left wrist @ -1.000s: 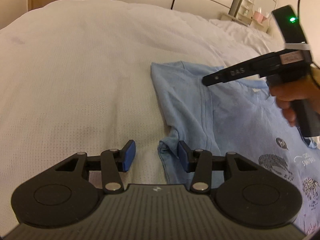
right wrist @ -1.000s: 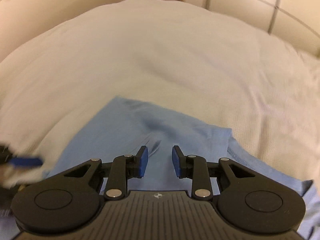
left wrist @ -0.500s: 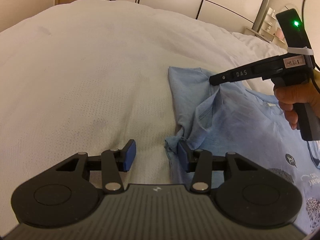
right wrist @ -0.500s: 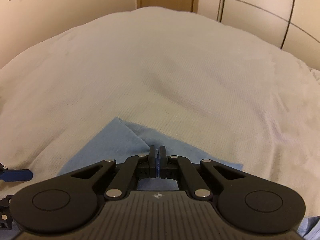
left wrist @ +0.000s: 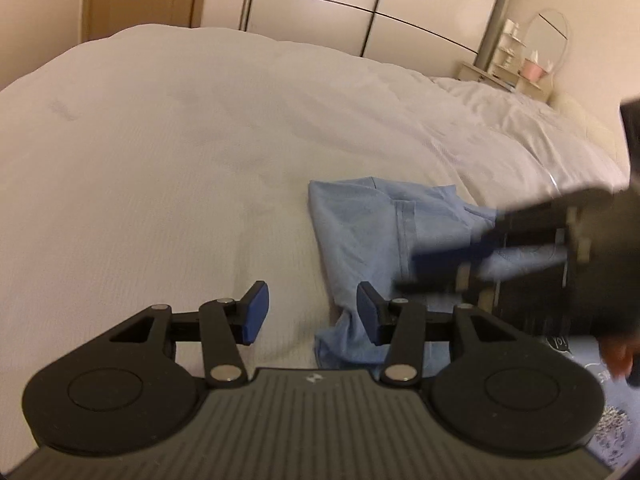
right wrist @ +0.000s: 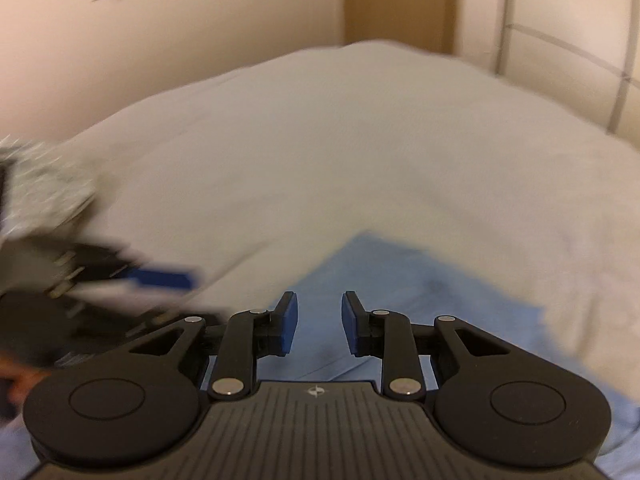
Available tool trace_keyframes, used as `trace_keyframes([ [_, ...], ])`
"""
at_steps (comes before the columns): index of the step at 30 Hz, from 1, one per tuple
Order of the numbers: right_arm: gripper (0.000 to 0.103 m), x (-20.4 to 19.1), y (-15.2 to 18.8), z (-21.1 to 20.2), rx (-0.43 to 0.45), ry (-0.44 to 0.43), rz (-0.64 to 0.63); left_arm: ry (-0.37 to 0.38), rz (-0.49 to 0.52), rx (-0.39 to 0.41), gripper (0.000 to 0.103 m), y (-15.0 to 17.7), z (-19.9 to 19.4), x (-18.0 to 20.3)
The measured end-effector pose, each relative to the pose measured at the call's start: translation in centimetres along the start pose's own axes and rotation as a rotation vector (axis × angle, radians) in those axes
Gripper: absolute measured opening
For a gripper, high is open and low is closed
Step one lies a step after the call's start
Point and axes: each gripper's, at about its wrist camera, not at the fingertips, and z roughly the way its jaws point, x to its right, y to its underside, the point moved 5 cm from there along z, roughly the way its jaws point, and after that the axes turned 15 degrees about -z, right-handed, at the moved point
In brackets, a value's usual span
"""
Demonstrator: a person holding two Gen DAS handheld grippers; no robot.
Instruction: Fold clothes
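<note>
T-shirt (left wrist: 360, 232), light blue, lies on the white bedcover (left wrist: 160, 168); all positions below are given relative to this garment.

1. Left gripper (left wrist: 312, 312): fingers spread wide, nothing between them. The right-hand pad (left wrist: 366, 312) sits over the bunched near-left corner of the garment; the left-hand pad (left wrist: 256, 312) sits over bare bedcover just off the garment's left edge. That edge therefore lies between the fingers, toward the right one.

2. Right gripper (right wrist: 316, 322): fingers parted to a moderate gap, holding nothing. It hovers above the garment's blue cloth (right wrist: 400, 280); whether the pads touch the cloth cannot be told. In the left wrist view the same tool appears as a blurred dark shape (left wrist: 540, 248) over the garment's middle.

3. Garment layout: the left edge runs away from the left gripper toward the far corner, and a stitched seam (left wrist: 402, 240) runs roughly parallel to it. A printed area (left wrist: 560, 344) shows at the near right, so the body extends rightward.

4. Judgement: the left gripper is nearer to the loose left corner and is suited to take it. The right gripper stands nearer the middle.

5. Beyond the garment: pillows (left wrist: 520, 120), then wardrobe doors (left wrist: 360, 8) and a small shelf with a mirror (left wrist: 548, 36).
</note>
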Motion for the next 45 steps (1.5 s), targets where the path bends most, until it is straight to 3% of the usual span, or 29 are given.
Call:
trace_keyframes([
  [3, 0.026, -1.4, 2.1, 1.2, -0.093, -0.048, -0.037, -0.058, 0.073, -0.044, 0.043, 0.3, 1.8, -0.3],
  [6, 0.026, -1.8, 3.9, 0.9, -0.135, -0.039, -0.042, -0.061, 0.087, -0.037, 0.043, 0.1, 1.9, -0.6],
  [10, 0.026, -1.7, 4.5, -1.2, -0.115, -0.008, 0.001, -0.021, 0.083, 0.006, 0.043, -0.5, 0.7, -0.1],
  [12, 0.026, -2.3, 4.8, -1.7, -0.099, -0.002, 0.015, -0.005, 0.123, -0.016, 0.043, -0.5, 1.1, 0.8],
  [16, 0.026, -3.3, 5.4, -1.9, -0.105, -0.010, 0.024, -0.033, 0.198, -0.095, 0.045, 0.8, 2.7, 0.5],
  [22, 0.026, -4.0, 6.5, -2.2, -0.132, -0.014, 0.044, -0.056, 0.226, -0.067, 0.043, 0.8, 0.8, 0.4],
  [26, 0.027, -4.5, 8.2, -4.4, -0.148, 0.018, 0.107, -0.050, 0.237, -0.052, 0.043, 1.4, -2.4, 1.1],
  [39, 0.039, -11.3, 16.8, -16.2, -0.293, 0.132, 0.336, -0.016, 0.392, -0.212, 0.046, 11.2, -15.3, 2.5],
  [45, 0.041, -16.6, 19.6, -22.2, -0.357, 0.171, 0.387, 0.029, 0.648, -0.248, 0.061, 15.8, -23.3, 2.6],
])
